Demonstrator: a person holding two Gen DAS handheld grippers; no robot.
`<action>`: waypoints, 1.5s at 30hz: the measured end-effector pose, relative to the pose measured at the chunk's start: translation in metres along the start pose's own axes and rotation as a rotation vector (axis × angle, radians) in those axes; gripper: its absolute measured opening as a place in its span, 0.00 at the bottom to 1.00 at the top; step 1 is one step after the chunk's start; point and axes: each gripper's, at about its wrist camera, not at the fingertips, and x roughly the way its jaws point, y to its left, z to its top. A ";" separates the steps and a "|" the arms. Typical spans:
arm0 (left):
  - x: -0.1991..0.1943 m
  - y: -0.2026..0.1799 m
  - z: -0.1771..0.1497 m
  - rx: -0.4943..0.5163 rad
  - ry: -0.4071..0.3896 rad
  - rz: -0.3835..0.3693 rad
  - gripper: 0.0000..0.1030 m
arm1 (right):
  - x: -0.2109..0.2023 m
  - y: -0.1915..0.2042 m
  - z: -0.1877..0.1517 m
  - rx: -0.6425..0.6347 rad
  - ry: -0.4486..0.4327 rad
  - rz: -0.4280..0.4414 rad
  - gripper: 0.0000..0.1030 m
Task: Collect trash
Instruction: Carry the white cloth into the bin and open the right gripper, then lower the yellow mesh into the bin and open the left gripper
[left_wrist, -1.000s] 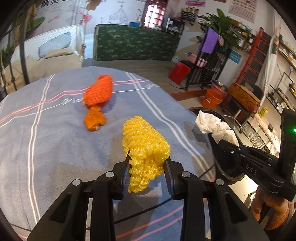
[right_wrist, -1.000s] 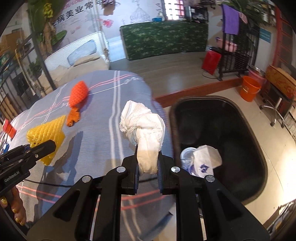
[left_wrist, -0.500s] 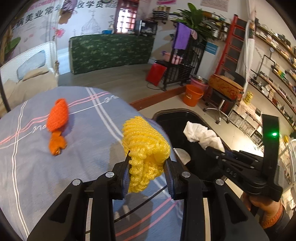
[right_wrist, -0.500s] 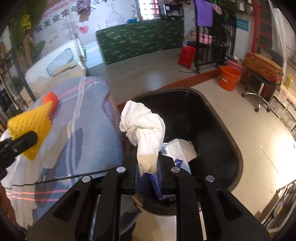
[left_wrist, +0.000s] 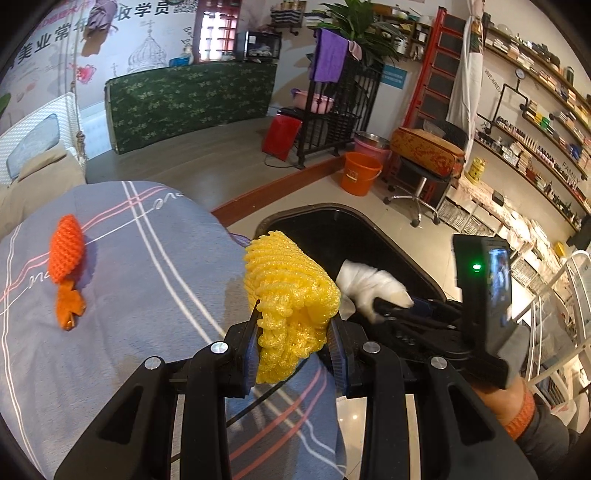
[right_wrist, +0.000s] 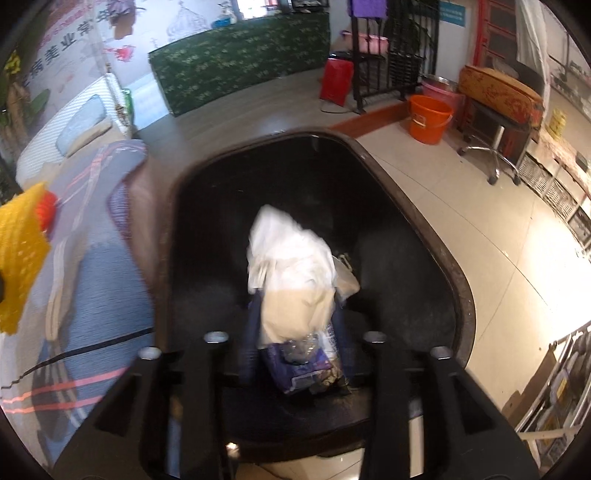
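A grey-blue bedcover with white and pink stripes (left_wrist: 140, 280) spread below and to the left of the left gripper's fingers, and a large black oval plastic trash bin (right_wrist: 424, 236) stood on the tiled floor directly beneath and ahead of the right gripper's fingers, just beside the cover's edge. The left gripper (left_wrist: 293, 343) was clamped on a yellow foam fruit net (left_wrist: 290, 295), which stood up between its pads and reached out past the fingertips, over the edge of the cover towards the bin. The right gripper (right_wrist: 295, 325) pointed down into the bin; its jaws had just been opening, the blurred fingers (right_wrist: 341, 332) stood apart, and a crumpled white paper tissue (right_wrist: 291, 266) sat between and just beyond them, whether it still touched a pad being impossible to tell. Under that tissue, on the bin's floor close to the fingertips, lay a purple and white plastic wrapper (right_wrist: 303, 369). Well to the left of the left fingers an orange foam fruit net (left_wrist: 66, 254) lay on the cover, with a small orange scrap (left_wrist: 68, 308) just below it.
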 end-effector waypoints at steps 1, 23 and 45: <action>0.003 -0.003 0.000 0.008 0.004 -0.003 0.31 | 0.001 -0.001 0.000 0.005 0.003 -0.003 0.54; 0.058 -0.048 0.009 0.092 0.113 -0.081 0.31 | -0.057 -0.033 -0.006 0.058 -0.112 -0.050 0.66; 0.103 -0.070 0.016 0.132 0.240 -0.110 0.67 | -0.068 -0.074 -0.015 0.135 -0.113 -0.110 0.66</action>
